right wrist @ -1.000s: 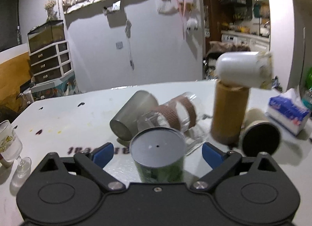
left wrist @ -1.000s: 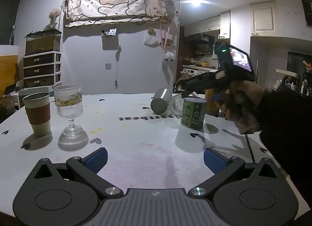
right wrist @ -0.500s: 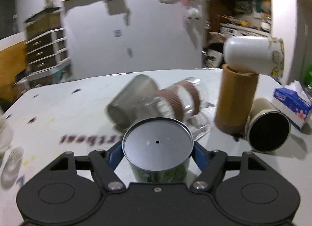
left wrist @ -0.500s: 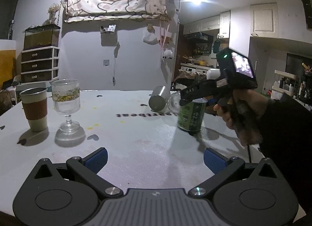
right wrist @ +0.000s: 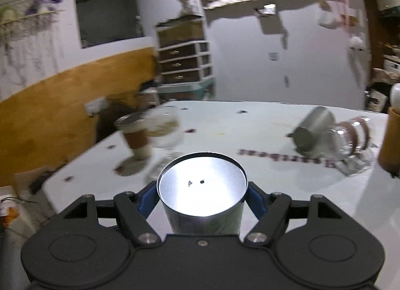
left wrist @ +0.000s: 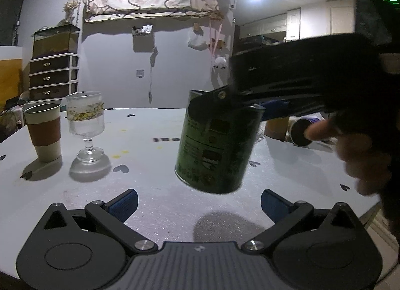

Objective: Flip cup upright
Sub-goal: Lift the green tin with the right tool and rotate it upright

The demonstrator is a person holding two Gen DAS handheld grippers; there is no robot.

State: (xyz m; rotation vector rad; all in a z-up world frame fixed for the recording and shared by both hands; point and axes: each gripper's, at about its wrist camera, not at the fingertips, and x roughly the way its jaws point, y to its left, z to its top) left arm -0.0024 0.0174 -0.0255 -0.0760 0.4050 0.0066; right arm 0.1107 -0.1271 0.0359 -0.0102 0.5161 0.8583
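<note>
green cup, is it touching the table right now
Apart. The left wrist view shows the green cup held tilted in the right gripper, with bare table and its shadow below it.

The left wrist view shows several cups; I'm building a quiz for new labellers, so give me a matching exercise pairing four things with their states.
Things:
1. green cup
2. stemmed glass
3. grey metal cup
4. left gripper

States:
A. lying on its side on the table
B. open, holding nothing
C. standing upright beside the sleeved paper cup
D. clamped in the right gripper, off the table, tilted

Pairs: 1-D, 2-C, 3-A, 4-B
</note>
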